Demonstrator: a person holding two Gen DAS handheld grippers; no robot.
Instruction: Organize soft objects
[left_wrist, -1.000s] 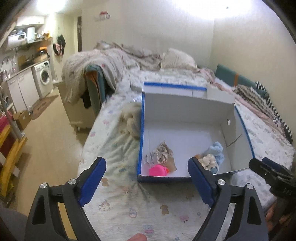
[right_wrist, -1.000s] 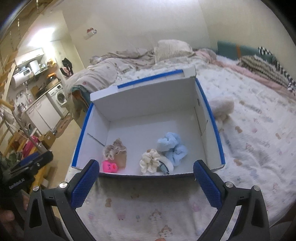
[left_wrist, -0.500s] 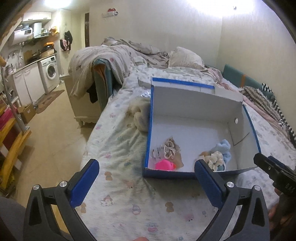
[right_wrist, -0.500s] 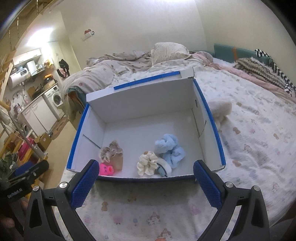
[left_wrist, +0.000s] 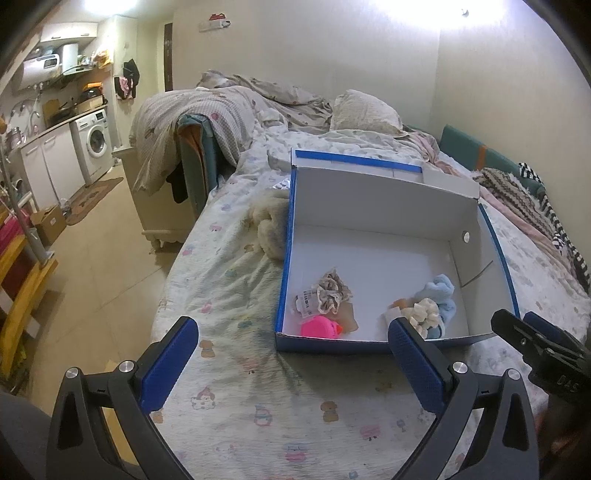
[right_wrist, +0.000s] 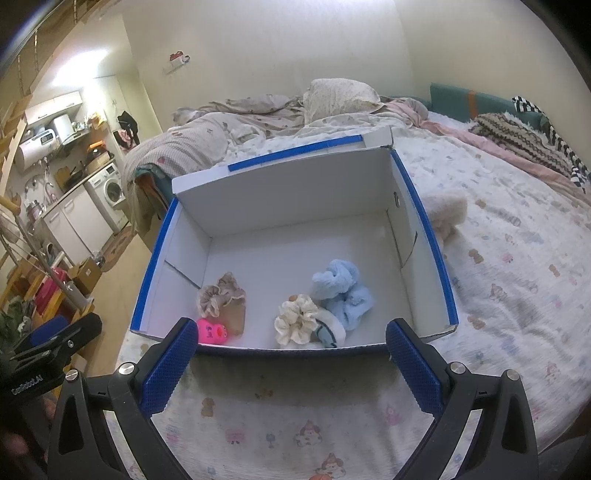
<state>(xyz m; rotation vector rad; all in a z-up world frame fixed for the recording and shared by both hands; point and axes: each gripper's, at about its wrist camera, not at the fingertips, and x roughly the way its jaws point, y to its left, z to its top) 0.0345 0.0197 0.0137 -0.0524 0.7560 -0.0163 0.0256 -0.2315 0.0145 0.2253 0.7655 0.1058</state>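
Observation:
A white box with blue edges (left_wrist: 384, 218) (right_wrist: 288, 199) stands open on the bed. Inside lie a pink toy (left_wrist: 320, 328) (right_wrist: 211, 331), a beige scrunchie (left_wrist: 331, 290) (right_wrist: 221, 295), a cream scrunchie (left_wrist: 424, 314) (right_wrist: 297, 319) and a light blue fluffy piece (left_wrist: 441, 291) (right_wrist: 341, 288). A cream fluffy item (left_wrist: 269, 229) (right_wrist: 445, 214) lies on the sheet beside the box. My left gripper (left_wrist: 291, 365) is open and empty, in front of the box's left corner. My right gripper (right_wrist: 290, 363) is open and empty, in front of the box's near wall.
The bed sheet (left_wrist: 236, 398) (right_wrist: 517, 280) carries the box. Pillow and rumpled quilts (left_wrist: 280, 99) lie at the far end, striped blankets (right_wrist: 524, 140) at the right. The bed edge drops to the floor (left_wrist: 92, 266) on the left, with a washing machine (left_wrist: 96, 142) beyond.
Both grippers have drawn back slightly from the box and the left one has shifted left. Both stay open. The things in the box have not moved.

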